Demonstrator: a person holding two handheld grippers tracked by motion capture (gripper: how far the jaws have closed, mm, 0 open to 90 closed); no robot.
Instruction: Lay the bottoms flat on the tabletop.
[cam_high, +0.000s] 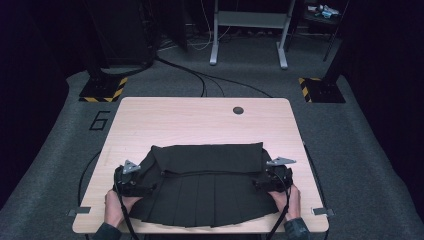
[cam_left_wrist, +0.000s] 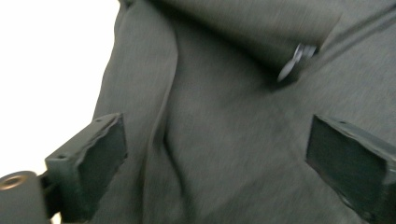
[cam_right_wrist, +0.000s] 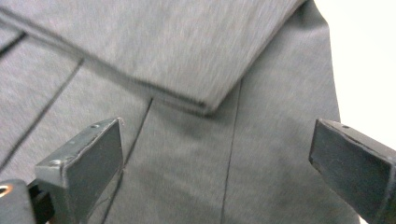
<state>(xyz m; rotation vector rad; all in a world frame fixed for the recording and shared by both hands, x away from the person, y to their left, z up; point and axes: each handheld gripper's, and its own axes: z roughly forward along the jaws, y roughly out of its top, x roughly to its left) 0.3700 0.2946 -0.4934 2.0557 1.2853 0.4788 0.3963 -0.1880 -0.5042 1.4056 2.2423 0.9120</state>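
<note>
A dark pleated skirt (cam_high: 205, 187) lies spread on the near half of the light wooden table (cam_high: 200, 120), with its upper band folded down toward the person so that a flat flap overlaps the pleats. The left gripper (cam_high: 137, 181) sits at the skirt's left edge, held by the person's left hand (cam_high: 116, 205), and the right gripper (cam_high: 265, 179) sits at the skirt's right edge, held by the right hand (cam_high: 286, 199); the garment stretches between the two of them. In the left gripper view the left gripper (cam_left_wrist: 215, 154) has its jaws wide apart, with nothing pinched; the skirt (cam_left_wrist: 219, 140) lies just beyond and below them, creased, and a small round button (cam_left_wrist: 295, 60) shows ahead of the jaws at the edge of the folded flap. In the right gripper view the right gripper (cam_right_wrist: 215, 158) also stands wide, its pads clear of the cloth; the skirt (cam_right_wrist: 187, 163) lies beneath and ahead, the corner of the folded flap (cam_right_wrist: 177, 51) pointing down between the jaws, and pleat lines run away from the tips. Bare tabletop shows beyond each gripper's outer jaw.
</note>
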